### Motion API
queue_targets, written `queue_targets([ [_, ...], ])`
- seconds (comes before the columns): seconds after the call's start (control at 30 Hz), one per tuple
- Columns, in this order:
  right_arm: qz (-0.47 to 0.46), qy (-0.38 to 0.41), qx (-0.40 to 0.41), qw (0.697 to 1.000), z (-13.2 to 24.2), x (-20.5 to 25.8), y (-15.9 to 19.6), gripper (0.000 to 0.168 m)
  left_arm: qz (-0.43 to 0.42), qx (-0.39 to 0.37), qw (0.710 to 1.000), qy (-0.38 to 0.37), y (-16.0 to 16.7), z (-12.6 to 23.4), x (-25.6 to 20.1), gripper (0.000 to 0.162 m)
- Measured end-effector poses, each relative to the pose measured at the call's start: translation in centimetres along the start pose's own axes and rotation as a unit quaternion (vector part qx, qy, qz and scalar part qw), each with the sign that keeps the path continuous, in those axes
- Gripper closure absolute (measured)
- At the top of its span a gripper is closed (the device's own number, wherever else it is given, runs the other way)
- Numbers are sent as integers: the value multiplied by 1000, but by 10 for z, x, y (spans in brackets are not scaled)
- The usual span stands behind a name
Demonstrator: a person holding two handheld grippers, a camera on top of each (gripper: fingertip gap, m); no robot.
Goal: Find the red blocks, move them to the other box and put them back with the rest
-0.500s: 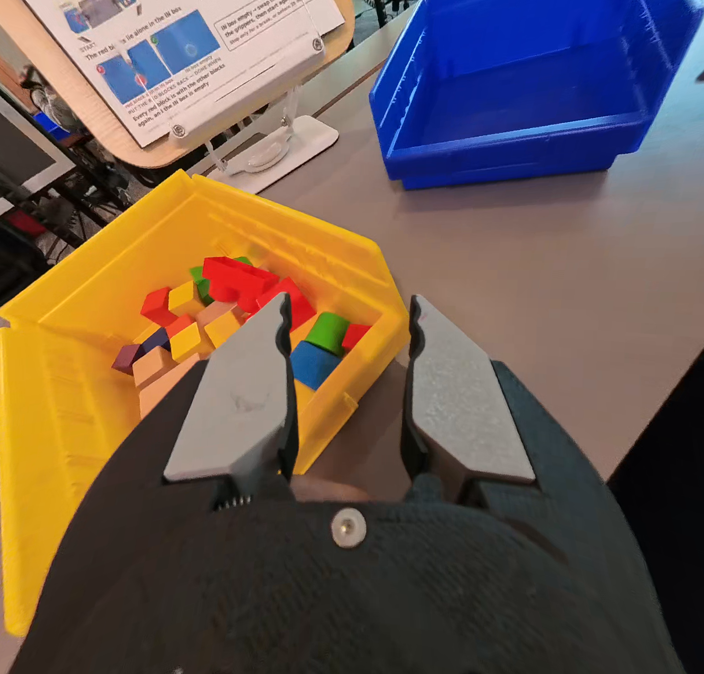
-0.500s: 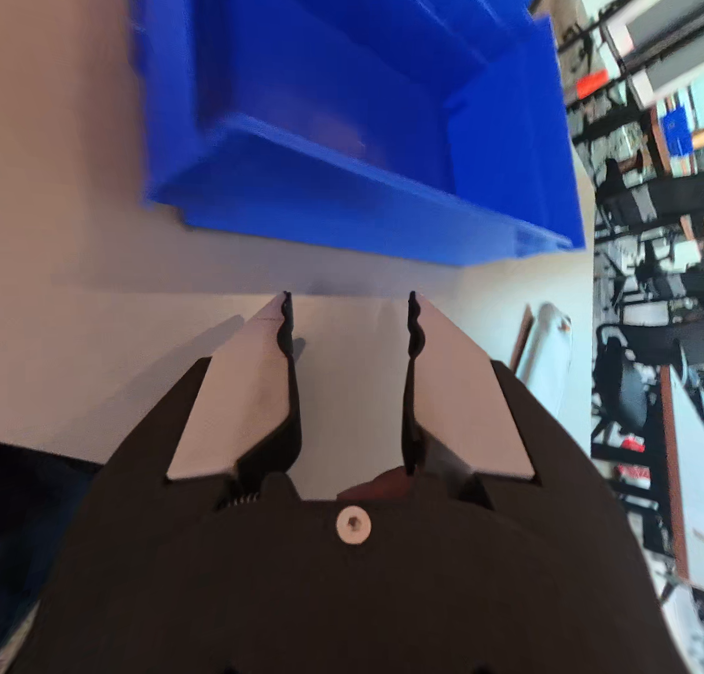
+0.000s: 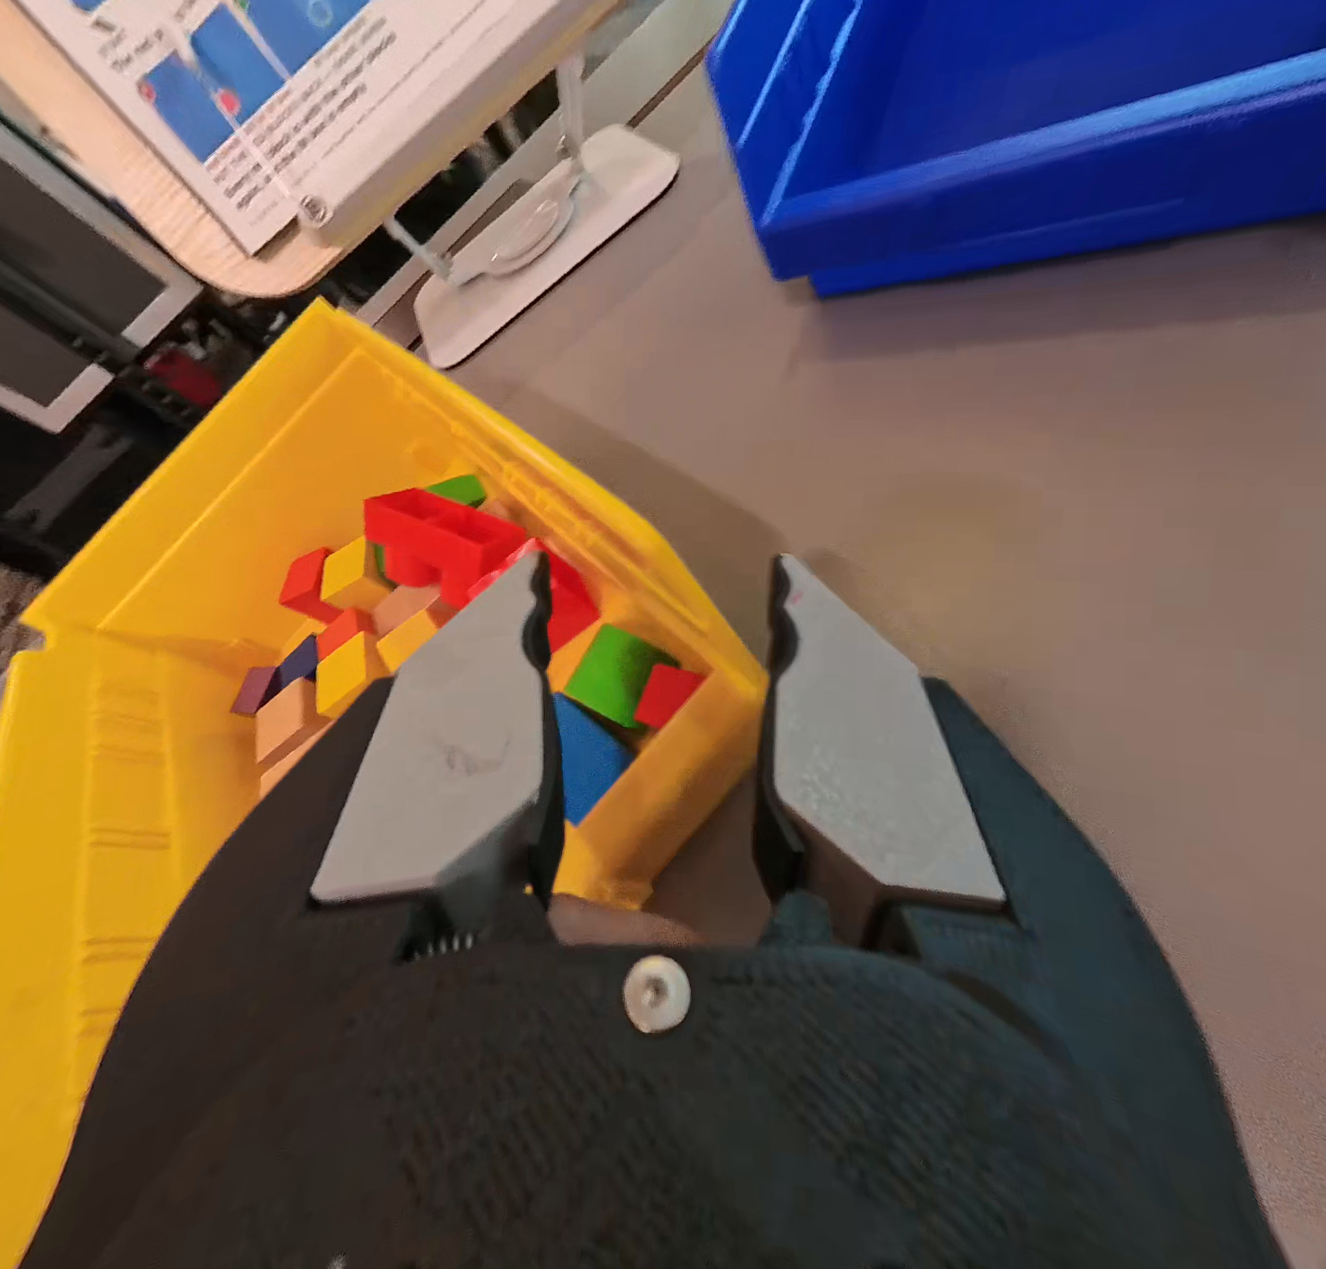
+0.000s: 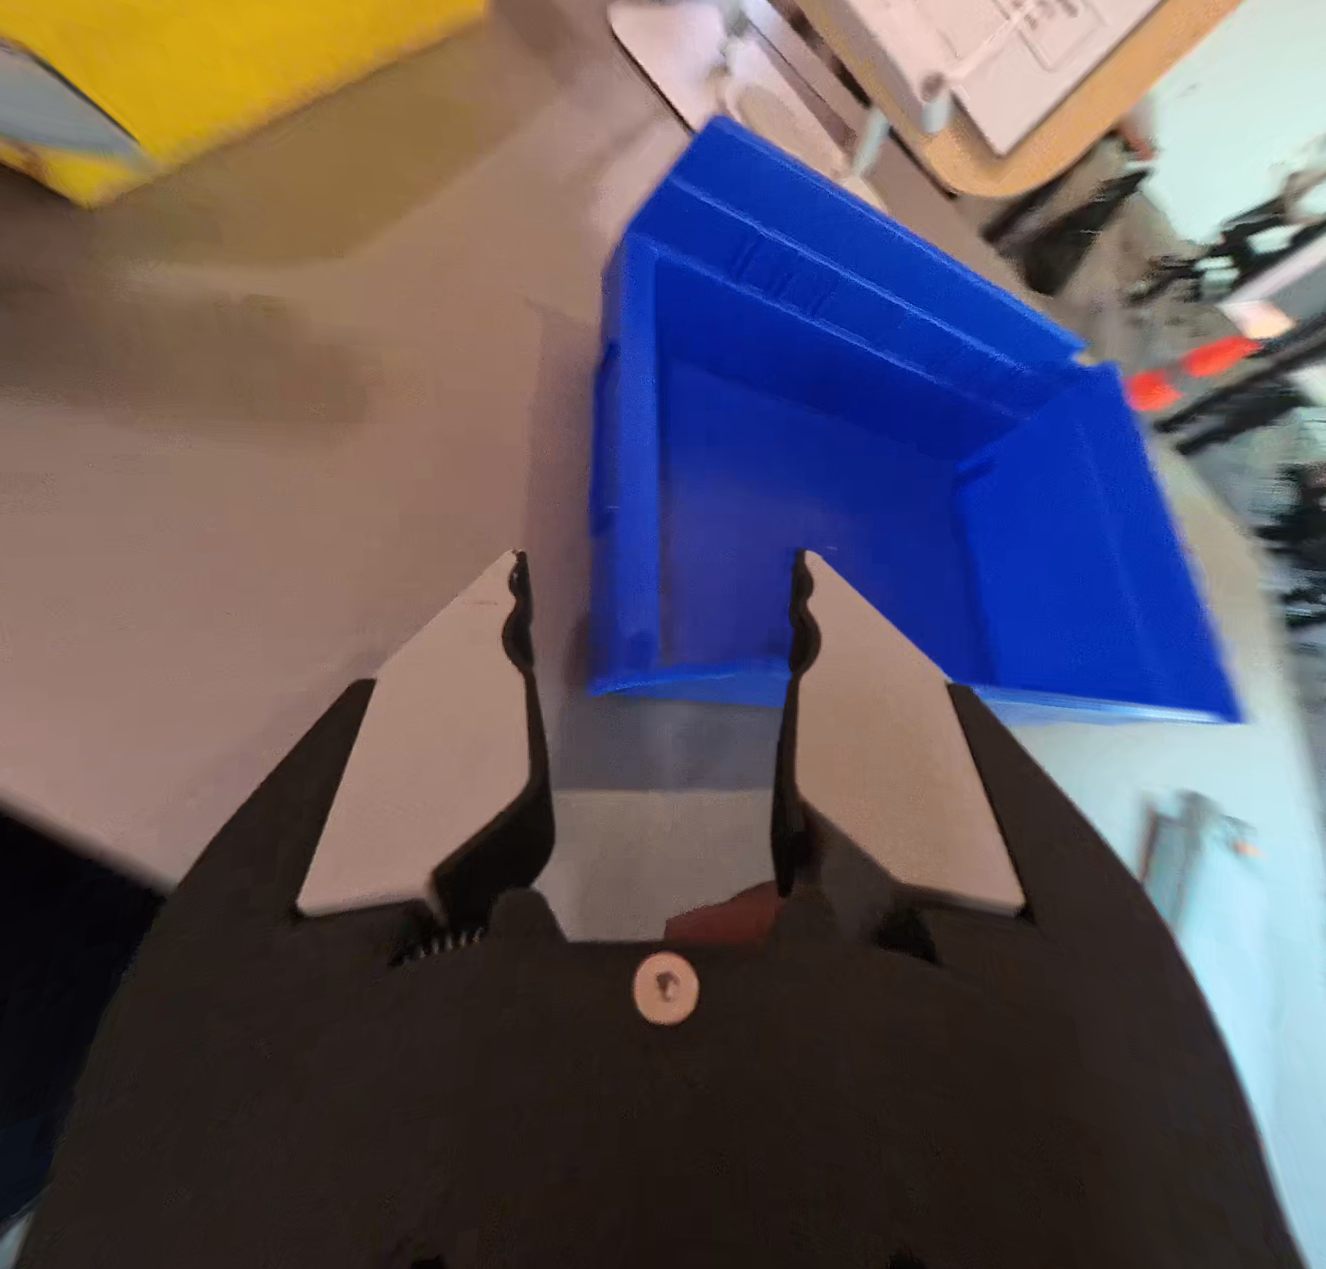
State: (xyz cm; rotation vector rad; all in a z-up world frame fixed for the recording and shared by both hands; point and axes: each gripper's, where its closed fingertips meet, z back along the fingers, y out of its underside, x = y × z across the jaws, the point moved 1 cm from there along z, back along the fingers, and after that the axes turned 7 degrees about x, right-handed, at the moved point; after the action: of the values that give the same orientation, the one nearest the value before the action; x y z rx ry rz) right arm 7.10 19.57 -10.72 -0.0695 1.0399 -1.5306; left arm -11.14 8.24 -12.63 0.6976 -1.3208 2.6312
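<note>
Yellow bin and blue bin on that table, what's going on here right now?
A person is working with two handheld grippers, both with jaws open and holding nothing. The left gripper hovers at the near corner of the yellow bin, which holds a mix of coloured blocks, several red blocks among them. The right gripper points at the blue bin, whose visible inside looks empty. No red block appears to have been moved across.

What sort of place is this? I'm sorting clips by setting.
Probably an office or lab workspace, not a home. A printed instruction sheet stands on a stand, plastic storage bins, yellow and blue, sit on a grey table, and blurred office clutter shows behind.
</note>
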Motion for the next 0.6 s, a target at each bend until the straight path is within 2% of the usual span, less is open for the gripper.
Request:
queue_targets([
  [0.1,36,89,52,994,-15,-31,22,113,39,-5,999,36,4,-5,-1,124],
  [0.23,31,93,91,991,-6,-66,63,113,17,7,1000,15,16,3,11,134],
  [0.3,6,120,120,986,1,-98,92,114,31,13,999,2,27,10,26,141],
  [0.37,-49,149,136,978,8,-132,119,126,40,26,999,-25,43,17,45,148],
  [0.4,-83,144,142,976,12,-140,129,121,47,32,997,-42,51,20,56,152],
  [0.43,-112,126,135,976,14,-141,132,107,56,37,996,-61,60,24,67,155],
  [0.57,-153,-29,-2,988,22,-84,84,97,147,24,988,-51,87,34,90,159],
  [0.6,-147,-32,-13,989,22,-73,77,120,159,25,985,-56,93,38,95,159],
])
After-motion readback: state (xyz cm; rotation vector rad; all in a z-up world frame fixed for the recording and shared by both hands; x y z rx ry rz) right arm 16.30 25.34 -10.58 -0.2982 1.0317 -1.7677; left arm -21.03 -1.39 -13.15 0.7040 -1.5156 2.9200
